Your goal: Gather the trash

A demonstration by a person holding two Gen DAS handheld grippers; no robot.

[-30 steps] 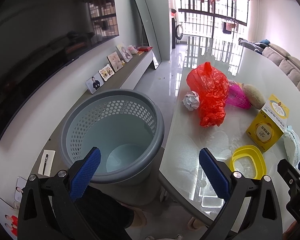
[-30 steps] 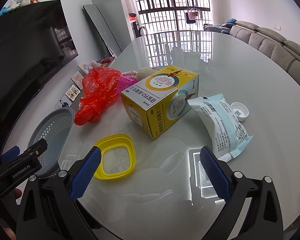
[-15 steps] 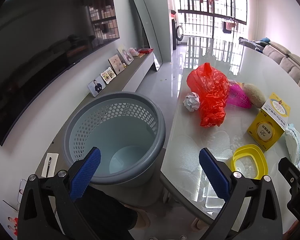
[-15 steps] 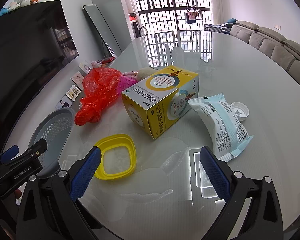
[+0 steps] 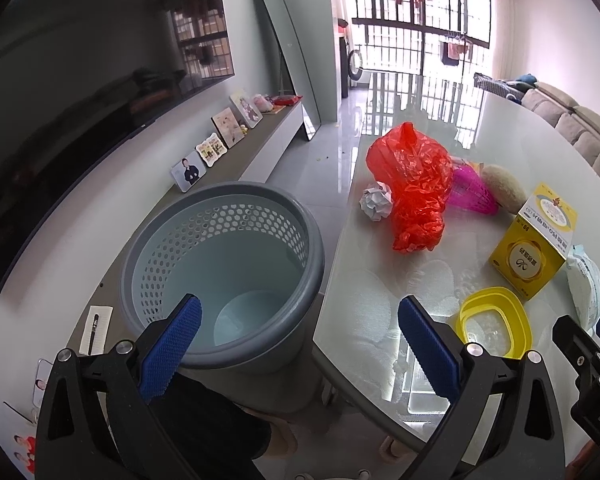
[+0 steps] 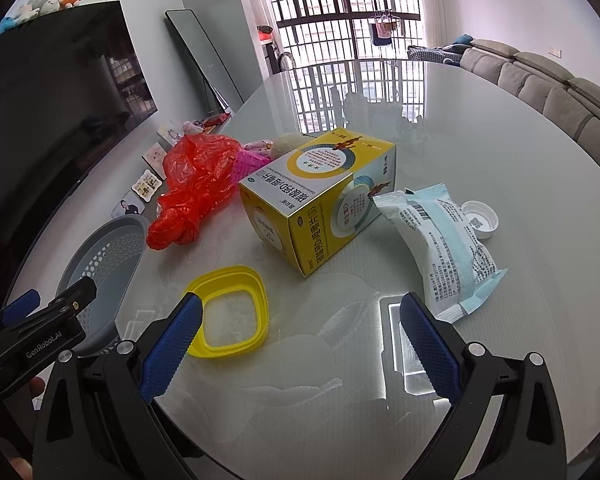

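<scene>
Grey basket [image 5: 220,276] beside tabletop [image 6: 480,128] edge, yellow lid [image 6: 228,316] near front edge, left gripper [image 5: 300,332] and right gripper [image 6: 300,328] held with jaws apart, empty.

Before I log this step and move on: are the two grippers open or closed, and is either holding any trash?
Left gripper: open, holding nothing, above the basket.
Right gripper: open, holding nothing, above the table.

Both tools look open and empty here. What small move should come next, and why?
Probably ease the right tool forward onto the yellow lid: it lies nearest its open fingers, and the bin beside the table holds nothing visible yet.
</scene>
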